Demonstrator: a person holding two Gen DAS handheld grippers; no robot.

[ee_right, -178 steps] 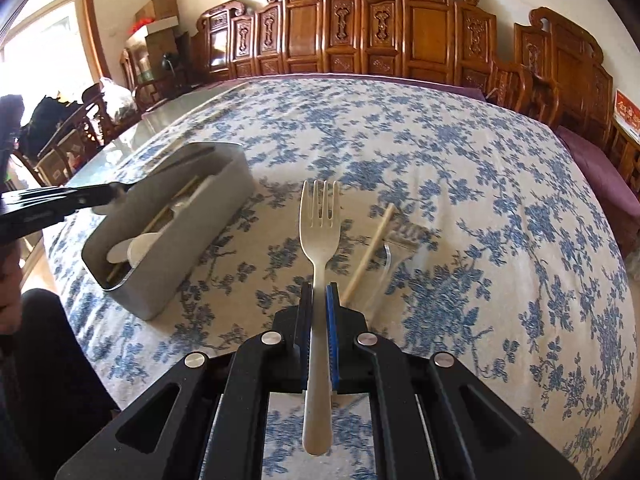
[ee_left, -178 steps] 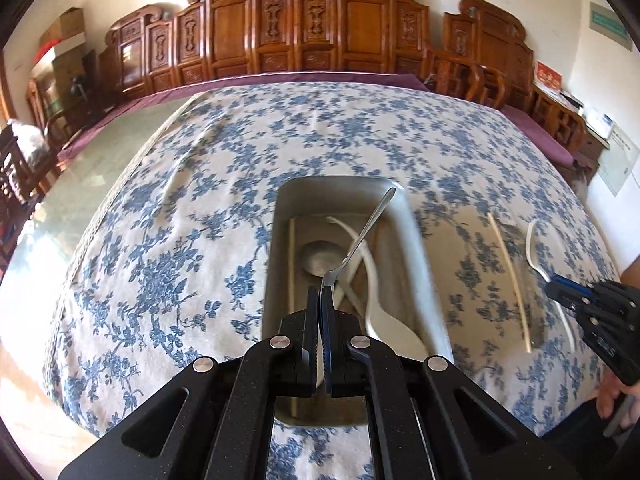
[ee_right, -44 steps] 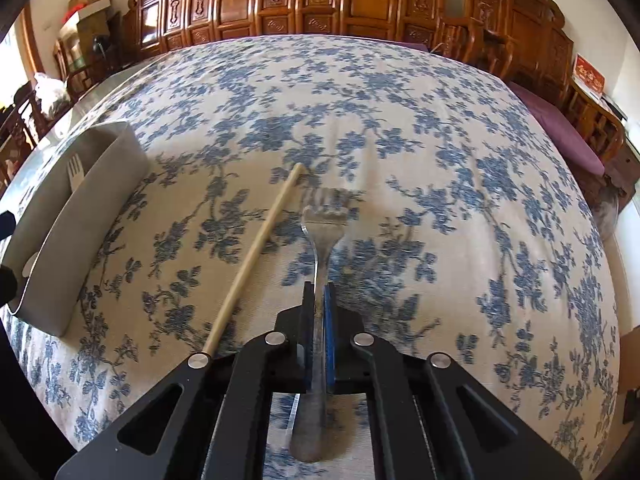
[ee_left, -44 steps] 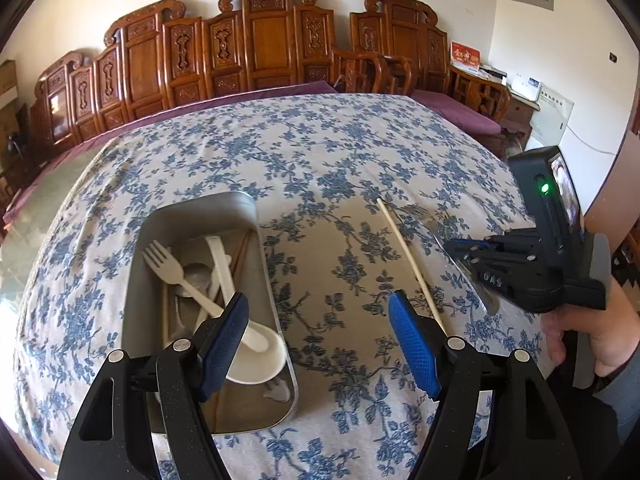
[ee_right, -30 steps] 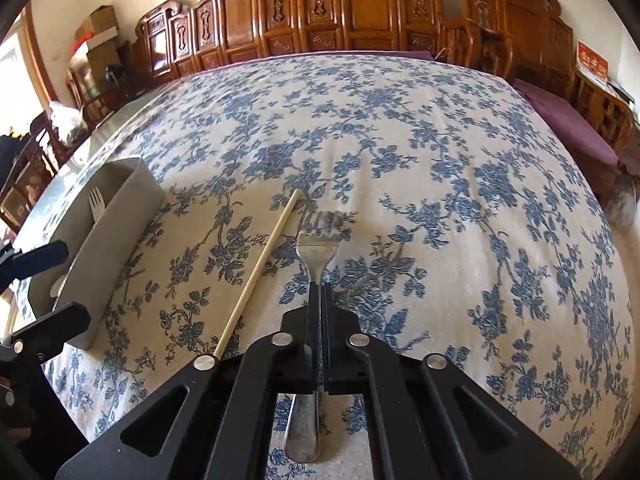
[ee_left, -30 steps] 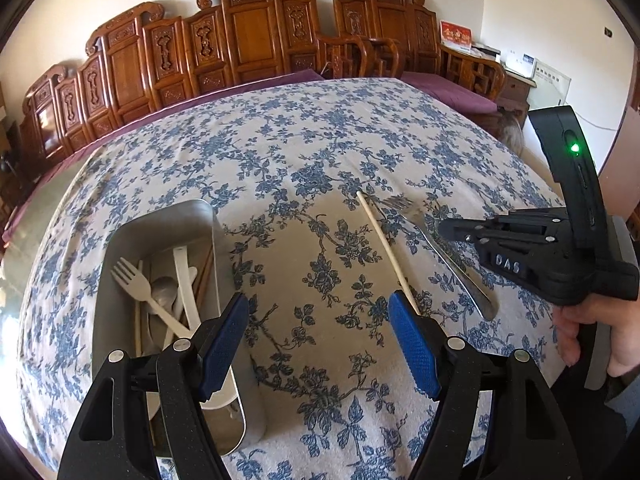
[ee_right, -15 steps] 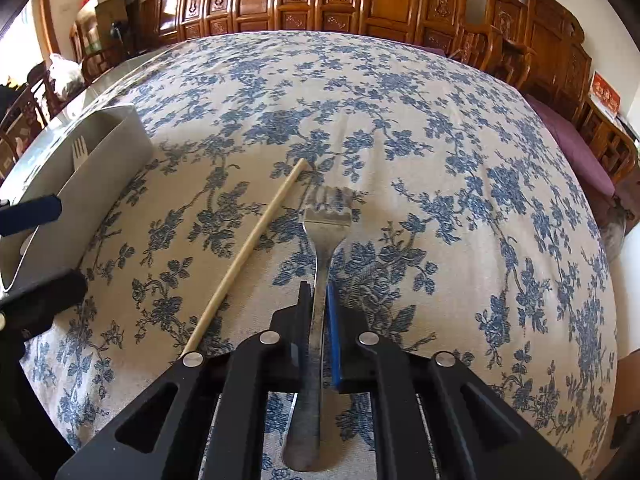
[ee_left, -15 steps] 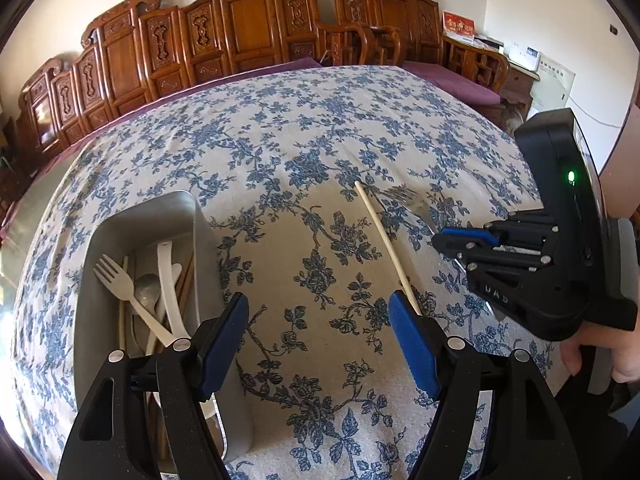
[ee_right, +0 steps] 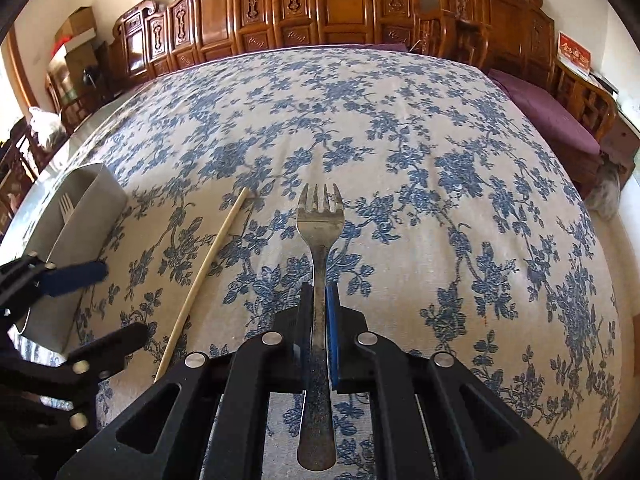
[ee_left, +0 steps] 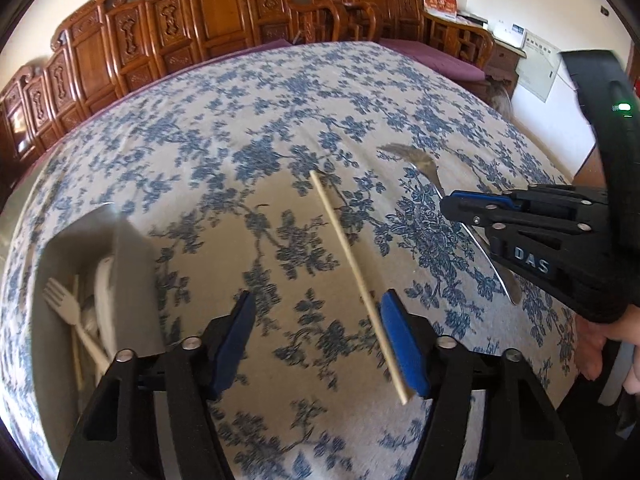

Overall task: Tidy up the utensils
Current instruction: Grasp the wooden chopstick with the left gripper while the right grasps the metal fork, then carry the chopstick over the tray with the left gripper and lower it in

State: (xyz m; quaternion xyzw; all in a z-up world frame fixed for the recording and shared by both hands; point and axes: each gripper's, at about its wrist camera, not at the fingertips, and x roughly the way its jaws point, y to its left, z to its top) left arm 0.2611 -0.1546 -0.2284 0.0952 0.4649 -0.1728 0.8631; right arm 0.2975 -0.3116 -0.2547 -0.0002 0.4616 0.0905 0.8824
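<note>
The left gripper (ee_left: 316, 336) is closing, its blue pads (ee_left: 234, 334) not yet pressing on anything; the thin pale wooden chopstick (ee_left: 352, 264) lies on the cloth between them, hard against the right-hand pad near its lower end. To do this well, I judge the jaws should be centred over the stick before they meet, so both pads take it squarely and it does not roll or skate out sideways. A grip a little further up its length would probably keep it from tipping once lifted.

The right gripper (ee_right: 318, 304) is clamped on the dull, speckled steel fork (ee_right: 319, 264), pads tight on the flat neck, tines pointing ahead and the rounded handle end hanging back beneath the jaws. It looks secure; it only has to be kept clear of the left gripper working just beside it.

The chopstick is round, slim and smooth, apt to roll. The blue-flowered cream tablecloth (ee_right: 460, 208) is coarse-woven and slightly rumpled, which should hold the stick in place.

The grey, rectangular, smooth-walled metal bin (ee_left: 132, 272) stands to the left, already holding a pale plastic fork (ee_left: 60, 302), a white spoon and other sticks.
</note>
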